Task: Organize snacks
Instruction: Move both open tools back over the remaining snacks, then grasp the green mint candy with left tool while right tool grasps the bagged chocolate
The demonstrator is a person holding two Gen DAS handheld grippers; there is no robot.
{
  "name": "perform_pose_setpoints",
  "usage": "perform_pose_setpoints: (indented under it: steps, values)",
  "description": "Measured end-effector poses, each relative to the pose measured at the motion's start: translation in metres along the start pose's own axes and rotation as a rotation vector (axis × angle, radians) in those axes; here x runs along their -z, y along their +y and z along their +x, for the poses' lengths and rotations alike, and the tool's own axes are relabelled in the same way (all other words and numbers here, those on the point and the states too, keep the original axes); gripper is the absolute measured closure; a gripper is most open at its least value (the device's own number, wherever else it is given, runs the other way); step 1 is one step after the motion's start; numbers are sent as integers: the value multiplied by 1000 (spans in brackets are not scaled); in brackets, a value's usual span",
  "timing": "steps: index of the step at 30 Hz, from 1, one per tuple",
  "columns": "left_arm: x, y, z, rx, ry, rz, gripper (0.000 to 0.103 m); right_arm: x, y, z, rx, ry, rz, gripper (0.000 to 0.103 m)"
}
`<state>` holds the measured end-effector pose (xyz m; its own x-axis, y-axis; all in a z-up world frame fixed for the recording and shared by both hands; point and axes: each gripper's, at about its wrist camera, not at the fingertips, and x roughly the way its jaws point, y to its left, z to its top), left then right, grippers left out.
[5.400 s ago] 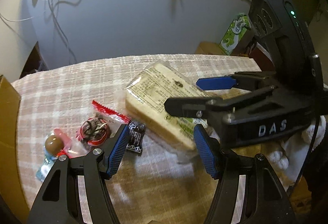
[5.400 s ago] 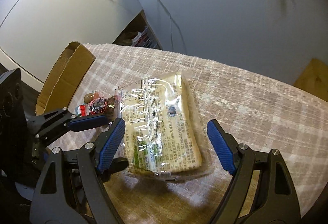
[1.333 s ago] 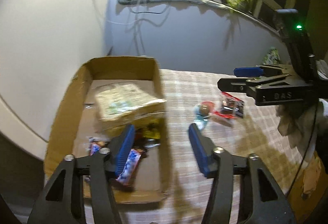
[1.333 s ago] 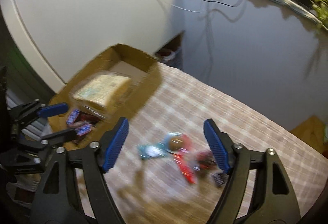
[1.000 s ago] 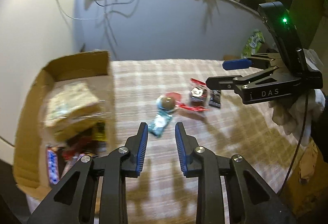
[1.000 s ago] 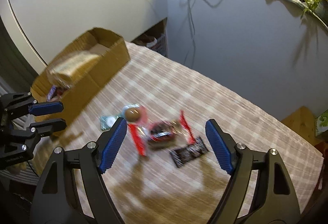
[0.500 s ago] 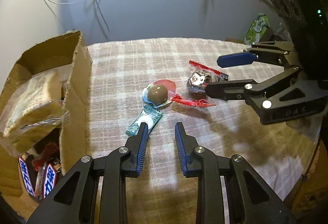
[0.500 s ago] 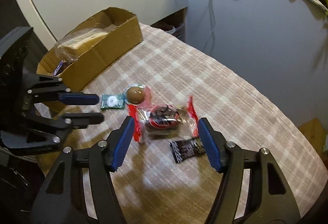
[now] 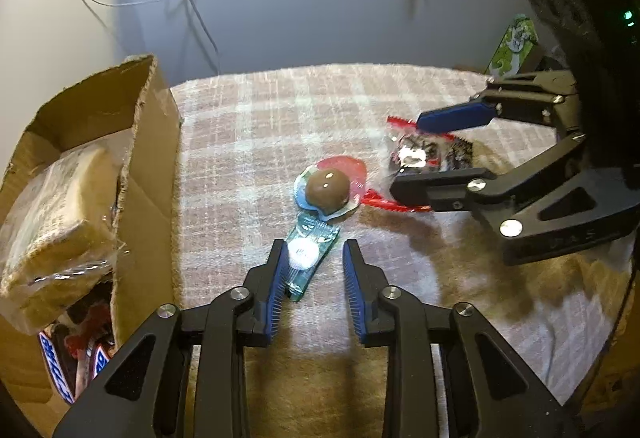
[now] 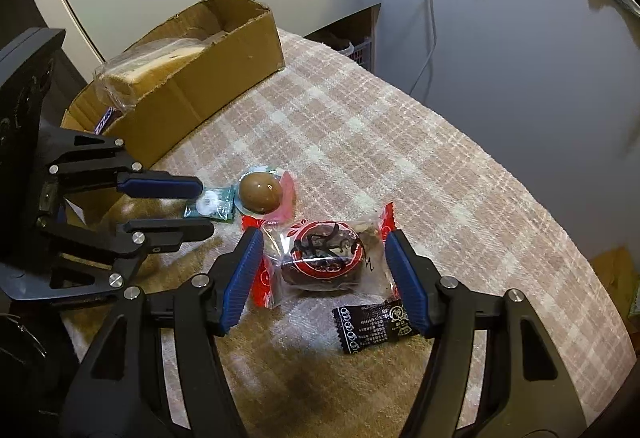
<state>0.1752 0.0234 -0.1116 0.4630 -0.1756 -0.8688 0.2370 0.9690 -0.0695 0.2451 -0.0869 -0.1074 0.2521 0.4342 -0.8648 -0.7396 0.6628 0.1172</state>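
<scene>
My left gripper (image 9: 314, 250) hovers low over a teal candy packet (image 9: 306, 258), its jaws opening with the packet between them, pads not pressing. My right gripper (image 10: 322, 238) straddles a round dark cake in a clear, red-ended wrapper (image 10: 324, 254); its pads stand beside the wrapper ends without squeezing. A brown egg-shaped chocolate in a blister (image 9: 326, 189) lies between the two snacks. A small black packet (image 10: 374, 324) lies by the right finger. The right wrist view also shows the left gripper (image 10: 204, 207) at the teal packet (image 10: 210, 207).
An open cardboard box (image 9: 152, 141) stands at the left table edge, holding a wrapped bread pack (image 9: 52, 205) and chocolate bars (image 9: 56, 366). A checked cloth (image 10: 400, 157) covers the table. A green carton (image 9: 514, 45) stands beyond the far right edge.
Both grippers have come down closer to the snacks. The left jaws have widened around the teal packet. The right jaws narrowed, then kept their width around the wrapped cake.
</scene>
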Motion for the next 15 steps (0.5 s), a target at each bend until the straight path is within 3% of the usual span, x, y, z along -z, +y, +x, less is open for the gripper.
perform_pose_setpoints:
  steps: [4, 8, 10, 15]
  values:
    - [-2, -3, 5, -21, 5, 21, 57, -2, 0, 3, 0, 4, -2, 35]
    - [-4, -7, 12, -34, 13, 35, 56, -3, 2, 3, 14, 9, -17, 34]
    - [-4, -8, 12, -34, 10, 34, 56, -2, 1, 4, 14, 17, -21, 28]
    - [-5, -5, 12, -28, -3, 19, 73, -1, -1, 5, 33, 23, -17, 24]
